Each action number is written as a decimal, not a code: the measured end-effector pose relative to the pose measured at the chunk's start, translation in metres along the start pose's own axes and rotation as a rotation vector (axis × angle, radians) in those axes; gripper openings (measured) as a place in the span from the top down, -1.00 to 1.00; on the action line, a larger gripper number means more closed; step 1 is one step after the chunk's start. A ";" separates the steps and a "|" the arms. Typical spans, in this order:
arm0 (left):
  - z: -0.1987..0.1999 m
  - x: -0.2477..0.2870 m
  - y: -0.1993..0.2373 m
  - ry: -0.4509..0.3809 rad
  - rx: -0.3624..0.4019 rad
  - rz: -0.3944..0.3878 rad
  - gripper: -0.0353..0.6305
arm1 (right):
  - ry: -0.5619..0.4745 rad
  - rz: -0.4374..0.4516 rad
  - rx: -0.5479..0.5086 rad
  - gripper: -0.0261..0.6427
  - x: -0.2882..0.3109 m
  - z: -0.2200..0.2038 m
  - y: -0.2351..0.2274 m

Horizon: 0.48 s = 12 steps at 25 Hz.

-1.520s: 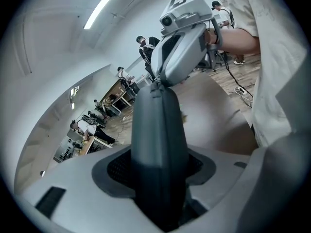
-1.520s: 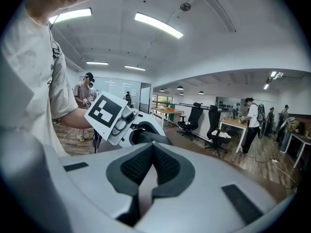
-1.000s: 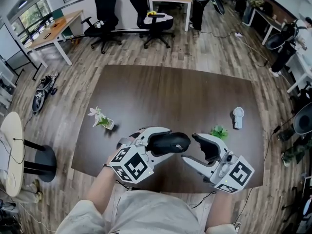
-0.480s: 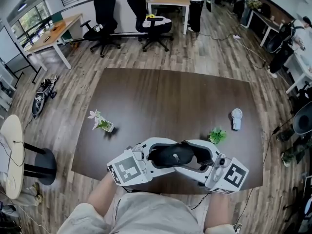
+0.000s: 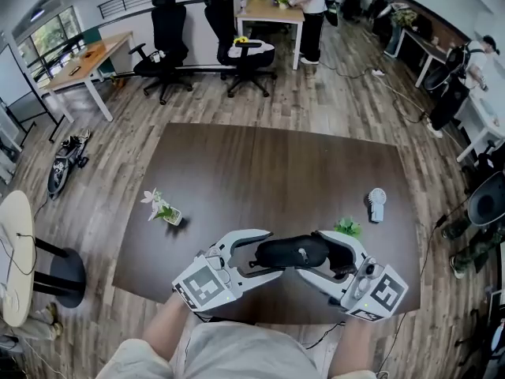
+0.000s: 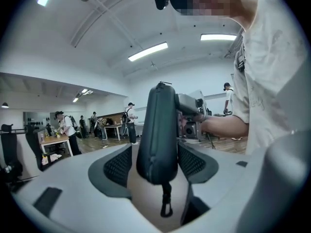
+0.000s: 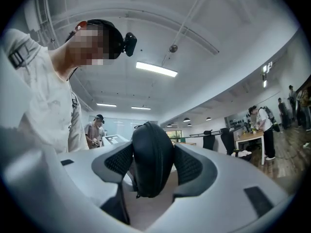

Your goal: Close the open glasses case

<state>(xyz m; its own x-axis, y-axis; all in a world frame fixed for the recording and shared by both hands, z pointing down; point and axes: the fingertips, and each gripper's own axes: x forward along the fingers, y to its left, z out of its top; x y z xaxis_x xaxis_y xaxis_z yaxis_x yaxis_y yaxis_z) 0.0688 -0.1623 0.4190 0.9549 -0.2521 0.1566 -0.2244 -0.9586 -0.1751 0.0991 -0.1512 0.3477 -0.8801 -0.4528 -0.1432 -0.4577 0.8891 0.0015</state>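
Above the table's (image 5: 237, 164) near edge the case (image 5: 293, 252) lies crosswise, an end in each gripper. The right gripper (image 7: 151, 166) clamps it while the left gripper (image 6: 155, 164) is opening around it.

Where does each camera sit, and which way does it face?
Head view: on the head, steeply down at the table; forearms, left gripper, right gripper show.
Left gripper view: on that gripper, along its opening jaws, glasses case between them; person's torso beyond.
Right gripper view: on that gripper, along jaws clamped on the case; torso beyond.
Both gripper views share the case.
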 end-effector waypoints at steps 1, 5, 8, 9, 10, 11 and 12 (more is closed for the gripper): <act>-0.004 -0.004 0.005 -0.003 -0.013 0.028 -0.01 | 0.002 -0.023 -0.007 0.12 -0.003 0.002 -0.005; -0.020 -0.022 0.030 -0.030 -0.078 0.191 0.04 | 0.057 -0.140 -0.053 0.12 -0.014 0.002 -0.030; -0.031 -0.038 0.052 -0.045 -0.126 0.378 0.16 | 0.184 -0.245 -0.116 0.12 -0.014 -0.017 -0.053; -0.036 -0.044 0.060 -0.044 -0.138 0.443 0.23 | 0.235 -0.272 -0.137 0.12 -0.013 -0.027 -0.061; -0.040 -0.049 0.066 -0.044 -0.148 0.503 0.30 | 0.285 -0.293 -0.157 0.12 -0.012 -0.038 -0.067; -0.044 -0.055 0.071 -0.047 -0.158 0.556 0.38 | 0.333 -0.308 -0.173 0.12 -0.011 -0.050 -0.073; -0.046 -0.060 0.074 -0.053 -0.166 0.599 0.45 | 0.378 -0.319 -0.183 0.12 -0.010 -0.063 -0.077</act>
<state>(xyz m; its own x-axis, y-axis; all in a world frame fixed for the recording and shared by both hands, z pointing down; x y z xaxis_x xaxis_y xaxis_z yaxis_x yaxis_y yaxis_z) -0.0137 -0.2244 0.4417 0.6616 -0.7493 0.0292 -0.7469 -0.6619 -0.0636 0.1351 -0.2195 0.4112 -0.6622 -0.7216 0.2019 -0.6951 0.6922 0.1940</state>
